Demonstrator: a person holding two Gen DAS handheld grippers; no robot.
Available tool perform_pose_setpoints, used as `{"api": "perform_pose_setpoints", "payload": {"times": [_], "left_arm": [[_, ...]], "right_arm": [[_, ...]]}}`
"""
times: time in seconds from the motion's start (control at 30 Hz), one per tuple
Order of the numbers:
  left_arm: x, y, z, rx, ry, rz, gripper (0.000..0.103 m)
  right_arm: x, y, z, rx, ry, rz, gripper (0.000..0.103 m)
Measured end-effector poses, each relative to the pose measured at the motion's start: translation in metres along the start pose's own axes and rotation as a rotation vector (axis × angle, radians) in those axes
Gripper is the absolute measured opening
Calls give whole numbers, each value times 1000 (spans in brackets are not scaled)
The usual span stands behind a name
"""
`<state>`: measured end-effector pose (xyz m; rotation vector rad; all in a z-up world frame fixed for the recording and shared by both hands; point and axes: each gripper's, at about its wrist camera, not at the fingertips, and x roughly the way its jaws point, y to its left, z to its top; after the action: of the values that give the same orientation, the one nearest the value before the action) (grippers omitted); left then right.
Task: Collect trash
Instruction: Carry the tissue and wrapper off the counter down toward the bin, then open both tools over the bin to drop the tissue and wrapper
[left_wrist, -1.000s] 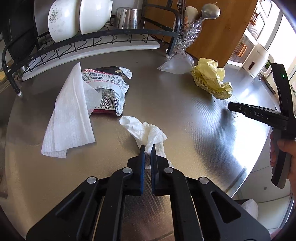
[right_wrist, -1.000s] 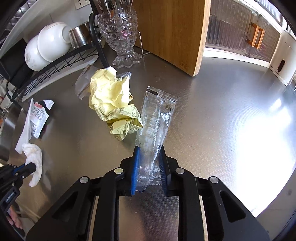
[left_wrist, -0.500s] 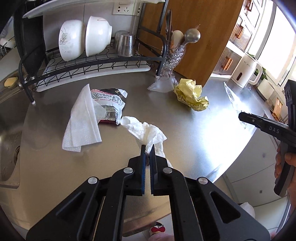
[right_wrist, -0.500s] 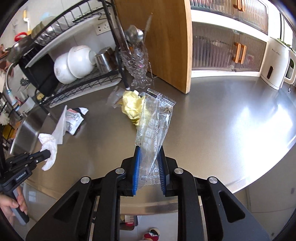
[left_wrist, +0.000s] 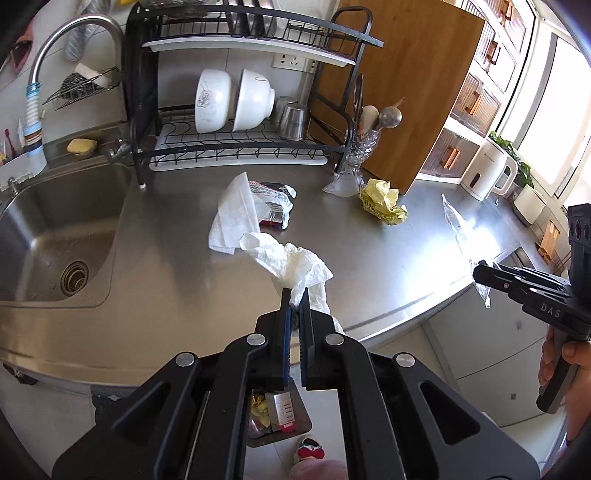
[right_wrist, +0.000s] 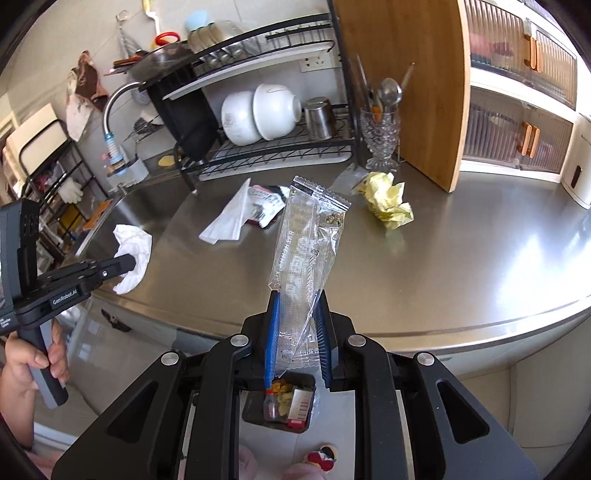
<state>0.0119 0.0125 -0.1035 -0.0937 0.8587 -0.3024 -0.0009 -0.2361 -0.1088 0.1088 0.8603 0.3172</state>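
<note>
Pinching crumpled white tissue and crinkly clear wrapper

left gripper: black body, blue pads, at 6 o'clock in its own view
crumpled tissue: plain white, in the left jaws
right gripper: black, blue ribbed pads
clear wrapper: transparent, faint pale lettering, brown crumbs inside, crimped ends
yellow paper wad: pale yellow, at 1 o'clock
paper towel: white, quilted dot pattern
snack packet: red and black with white printed panel
counter: brushed steel grey
trash bin: dark, possibly brown-grey; yellow, red, white scraps inside
cutting board: warm wood grain
bowls: white
</note>
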Motion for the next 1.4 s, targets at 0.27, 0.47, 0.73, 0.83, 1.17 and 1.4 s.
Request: {"api": "perform_pose_setpoints", "payload": {"times": [0.27, 0.47, 0.73, 0.83, 1.17, 1.4], "left_arm": [[-31, 24, -47, -63, 39, 40, 2], [-27, 36, -95, -96, 126, 43, 2], [32, 51, -161, -143, 305, 25, 2], [63, 58, -182, -155, 370, 24, 2], [154, 69, -238, -149, 494, 52, 2], [216, 85, -275, -171, 566, 17, 2]], "right_arm": [[12, 39, -47, -47, 112, 70, 20], [36, 55, -91, -55, 235, 94, 20], [97, 59, -151, -31, 415, 89, 20], [125, 57, -173, -14, 479, 96, 20], [207, 57, -228, 15, 584, 100, 20], [275, 45, -260, 103, 655, 110, 20]]}}
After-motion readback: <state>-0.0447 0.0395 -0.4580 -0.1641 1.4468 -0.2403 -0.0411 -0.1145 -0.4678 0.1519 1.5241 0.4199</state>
